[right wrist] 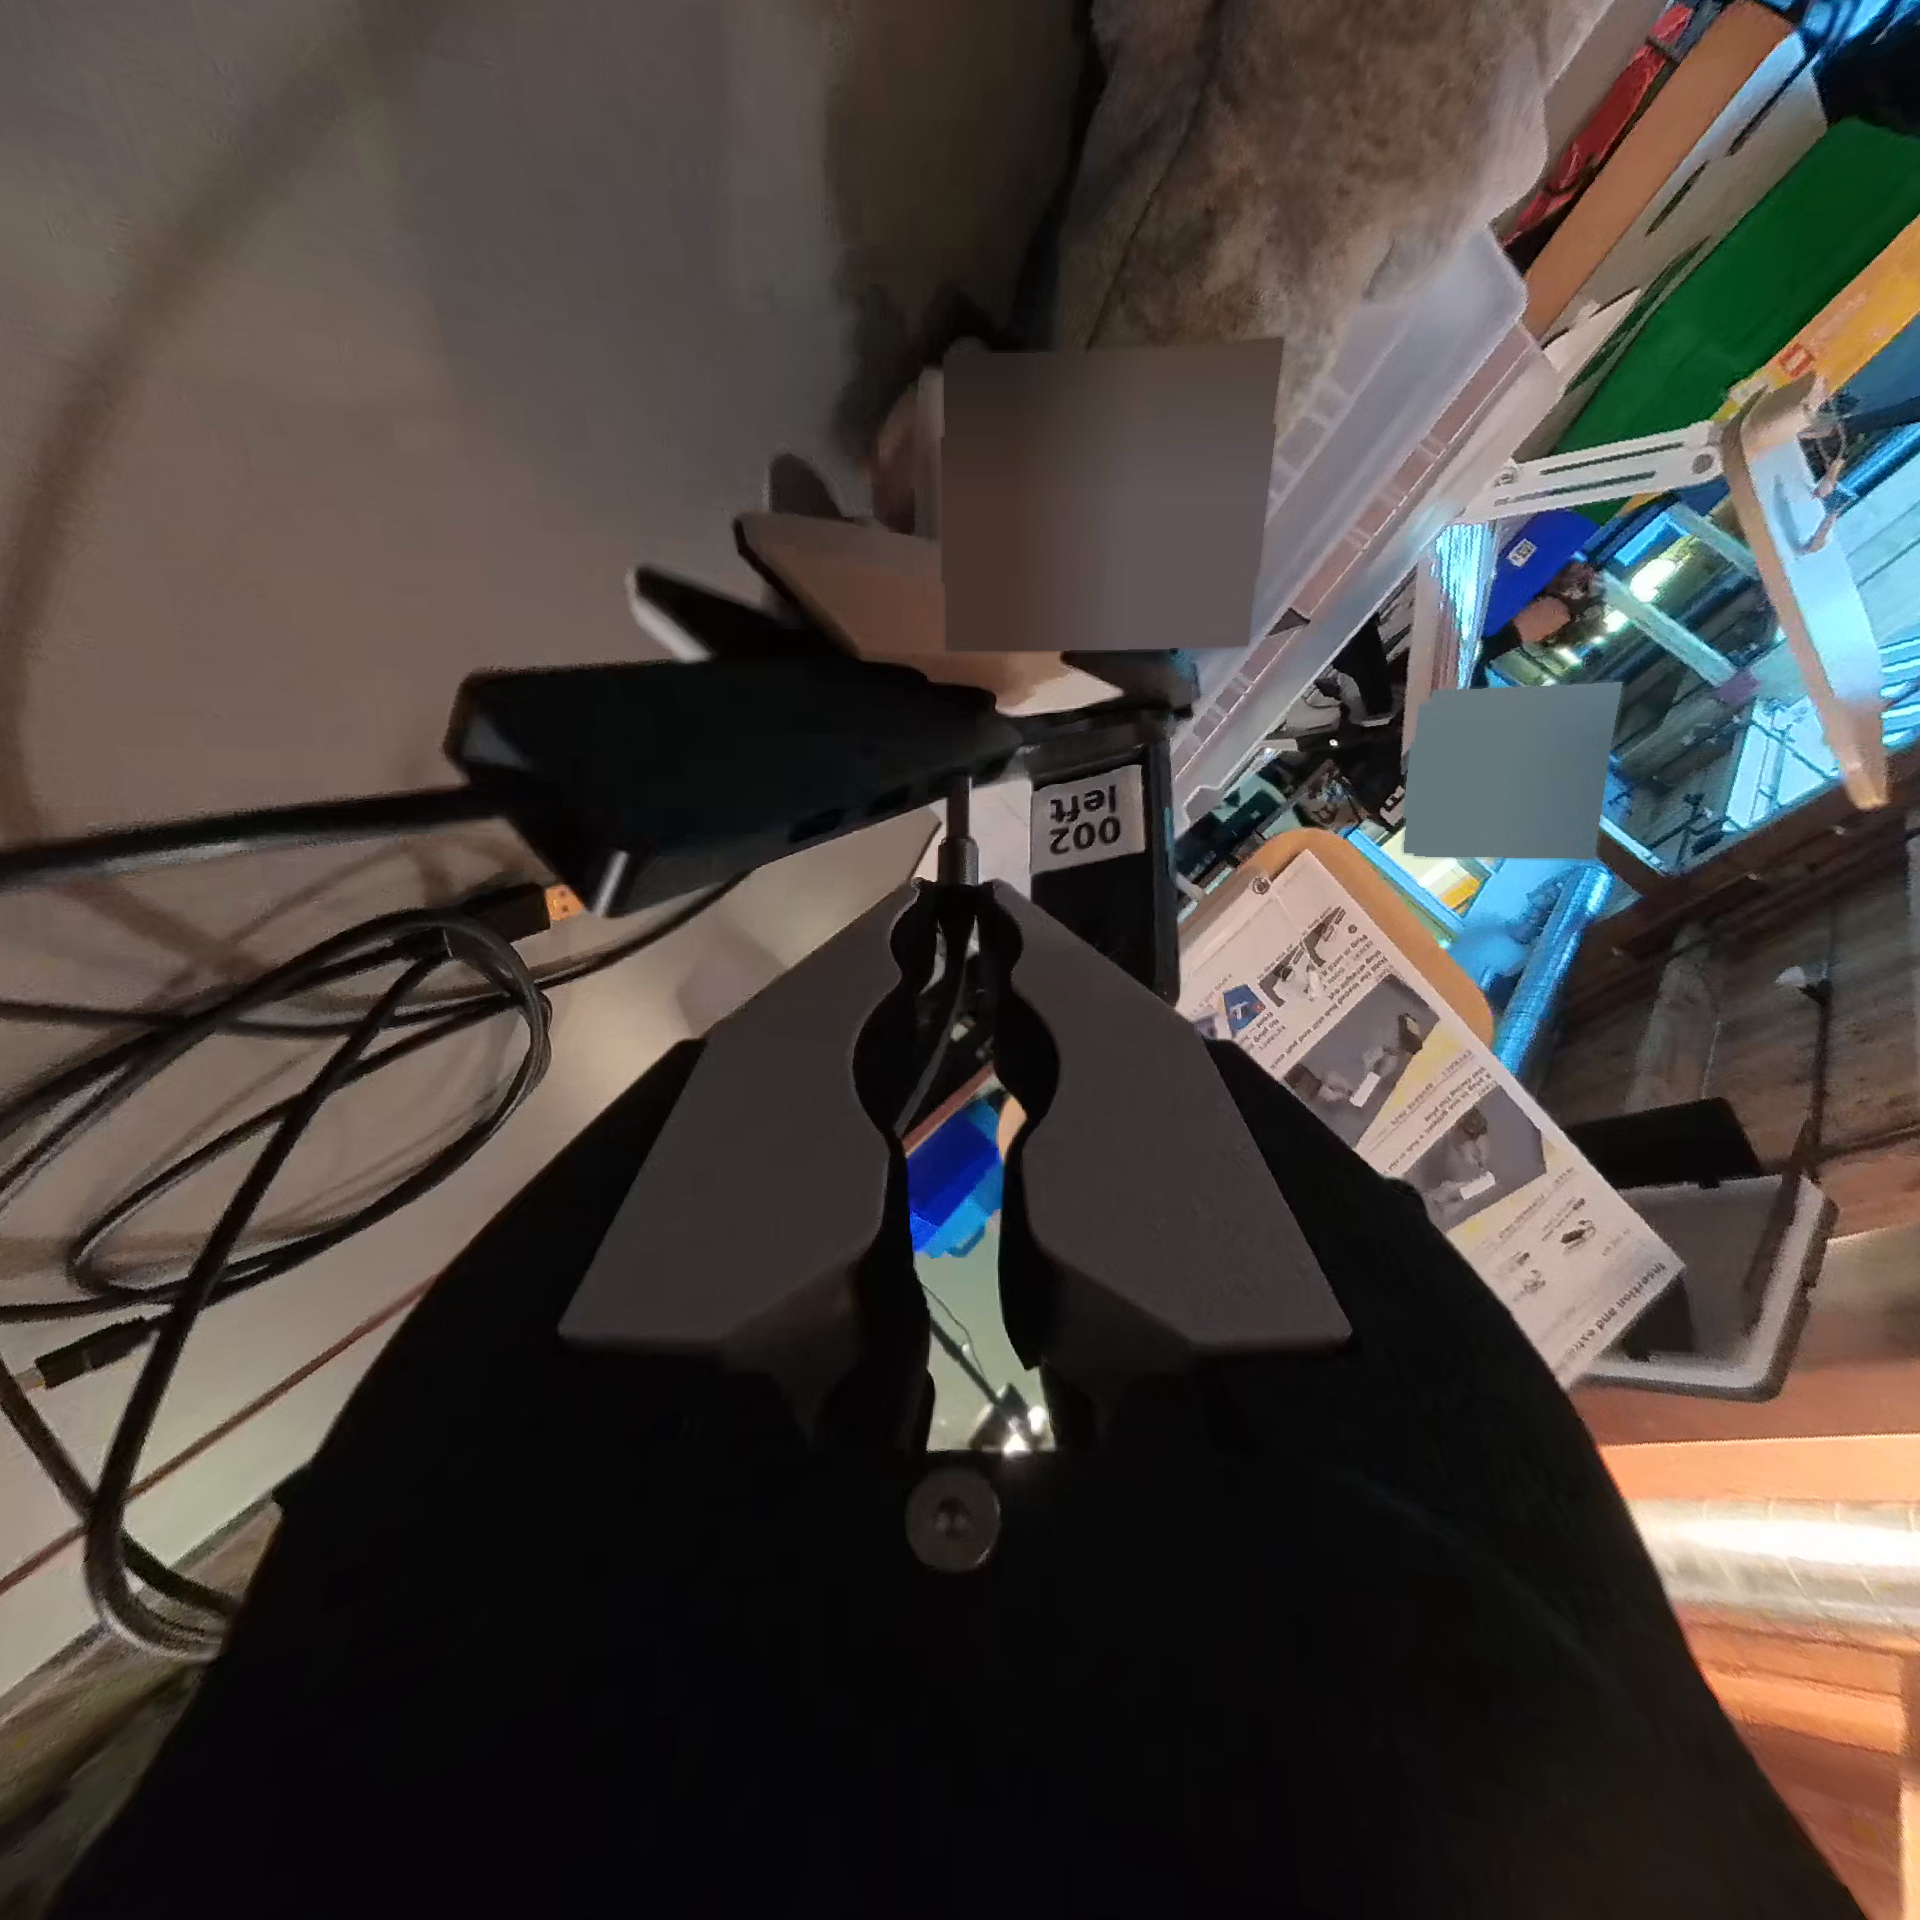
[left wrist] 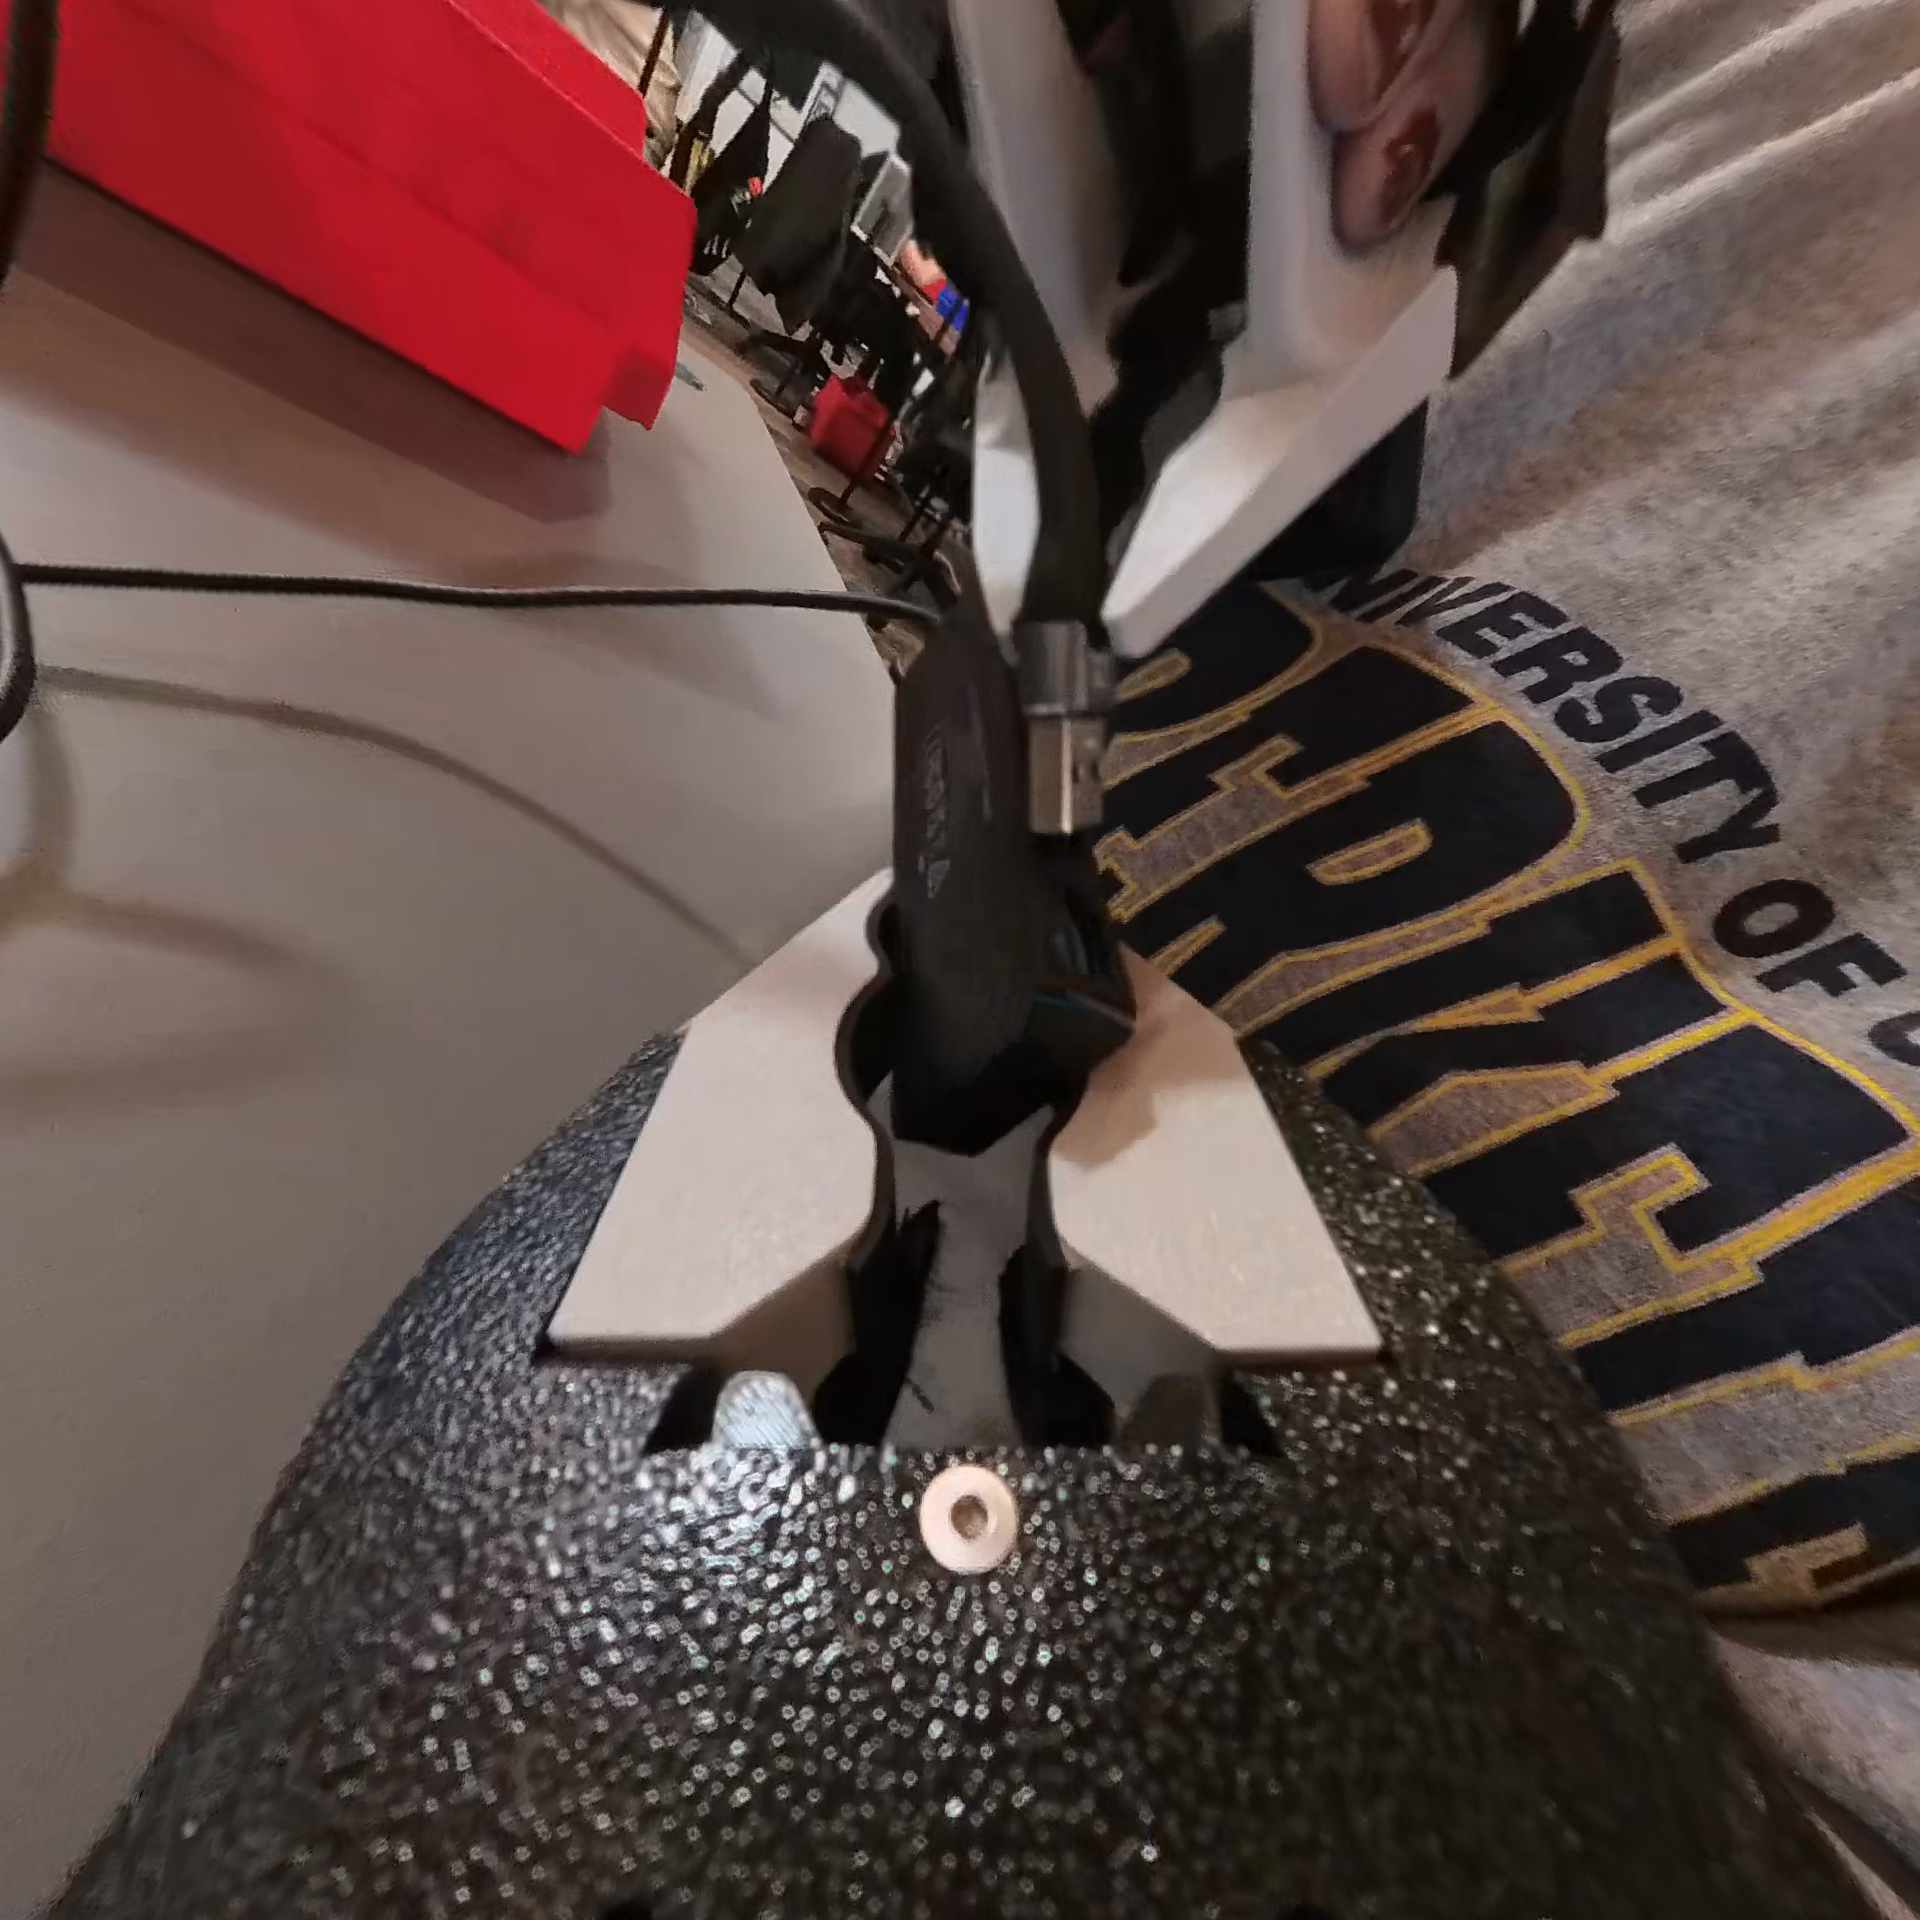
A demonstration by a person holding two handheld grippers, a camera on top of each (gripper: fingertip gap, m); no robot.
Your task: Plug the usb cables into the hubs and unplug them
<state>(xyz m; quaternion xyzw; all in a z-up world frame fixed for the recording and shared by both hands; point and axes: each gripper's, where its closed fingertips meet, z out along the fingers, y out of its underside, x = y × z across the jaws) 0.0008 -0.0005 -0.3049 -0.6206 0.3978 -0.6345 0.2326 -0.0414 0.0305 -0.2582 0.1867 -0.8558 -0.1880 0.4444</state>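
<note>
My left gripper (left wrist: 997, 966) is shut on a black USB hub (left wrist: 961, 821) and holds it out past the table's edge, in front of a person's grey sweatshirt. My right gripper (right wrist: 958, 896) is shut on a black cable's USB plug (right wrist: 958, 831). In the left wrist view, the silver plug (left wrist: 1065, 758) lies against the hub's side, its tip at a port. How deep it sits cannot be told. The right gripper's white fingers (left wrist: 1278, 416) come in from above. In the right wrist view the hub (right wrist: 727, 748) lies crosswise just past my fingertips.
A red bin (left wrist: 364, 197) stands on the white table (left wrist: 312, 935) at the far left. A thin black cord (left wrist: 468, 594) runs from the hub across the table. Loose black cables (right wrist: 291, 1060) lie coiled on the table. A printed sheet (right wrist: 1434, 1122) lies at the right. My right fingertips sit around 7 centimetres from my left ones.
</note>
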